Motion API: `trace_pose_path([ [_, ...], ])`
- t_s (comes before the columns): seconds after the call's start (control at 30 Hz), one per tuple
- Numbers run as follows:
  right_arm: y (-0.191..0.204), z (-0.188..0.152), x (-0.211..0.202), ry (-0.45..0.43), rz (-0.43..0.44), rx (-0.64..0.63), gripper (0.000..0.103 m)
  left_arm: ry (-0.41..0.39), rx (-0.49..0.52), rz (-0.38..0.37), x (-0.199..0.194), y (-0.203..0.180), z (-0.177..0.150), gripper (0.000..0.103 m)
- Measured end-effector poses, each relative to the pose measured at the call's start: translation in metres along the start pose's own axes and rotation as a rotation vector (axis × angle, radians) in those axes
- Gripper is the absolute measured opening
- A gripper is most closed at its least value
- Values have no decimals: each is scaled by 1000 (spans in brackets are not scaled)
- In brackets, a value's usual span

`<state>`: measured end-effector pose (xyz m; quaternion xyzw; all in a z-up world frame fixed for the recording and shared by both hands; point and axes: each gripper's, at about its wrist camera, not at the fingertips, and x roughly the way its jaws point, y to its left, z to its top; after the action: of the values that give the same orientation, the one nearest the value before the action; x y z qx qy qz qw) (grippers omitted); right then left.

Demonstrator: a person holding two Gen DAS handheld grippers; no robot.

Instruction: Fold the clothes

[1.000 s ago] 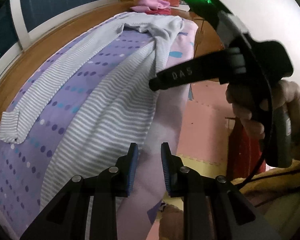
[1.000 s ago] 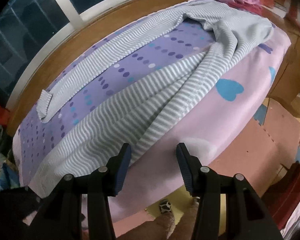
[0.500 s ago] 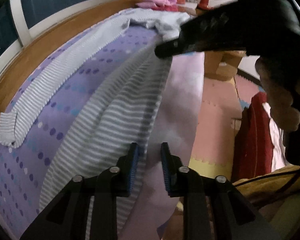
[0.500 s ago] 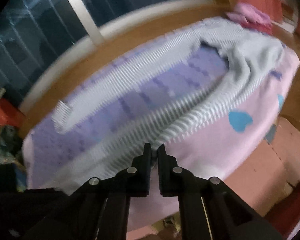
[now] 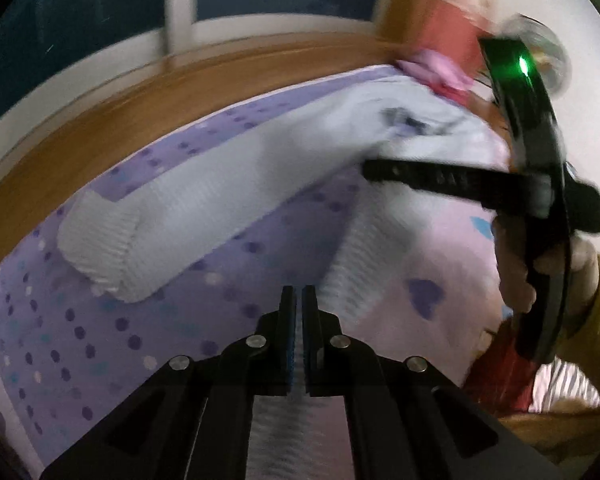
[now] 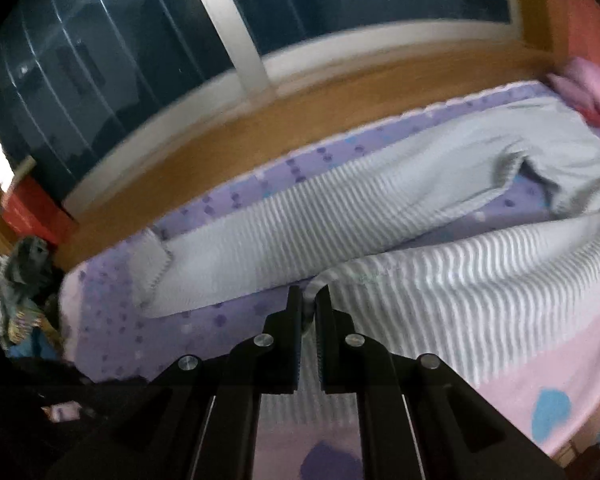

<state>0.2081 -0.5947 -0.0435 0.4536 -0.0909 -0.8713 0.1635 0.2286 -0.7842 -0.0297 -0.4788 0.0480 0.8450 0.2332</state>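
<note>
The striped garment (image 6: 400, 216) lay spread across the bed (image 6: 228, 332), one leg along the far side near the wooden ledge (image 6: 284, 128), the other along the near edge. The left gripper (image 5: 299, 300) had its fingers pinched on the near leg's striped fabric, and the right gripper (image 6: 308, 304) pinched the same leg further along. Beyond the garment, at the bed's far end, sat pink folded clothes (image 5: 436, 72). The dark window (image 6: 140, 32) rose behind the ledge. Nothing lay on the garment between the grippers.
</note>
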Motion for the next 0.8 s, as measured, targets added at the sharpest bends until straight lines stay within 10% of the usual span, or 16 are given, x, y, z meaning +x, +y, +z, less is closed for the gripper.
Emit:
trace_pose_path([
  [0.37, -8, 8, 45, 56, -25, -41, 7, 25, -114, 61, -13, 34, -18, 18],
  [0.8, -7, -56, -32, 144, 129, 42, 33, 114, 21, 97, -55, -5, -100, 27],
])
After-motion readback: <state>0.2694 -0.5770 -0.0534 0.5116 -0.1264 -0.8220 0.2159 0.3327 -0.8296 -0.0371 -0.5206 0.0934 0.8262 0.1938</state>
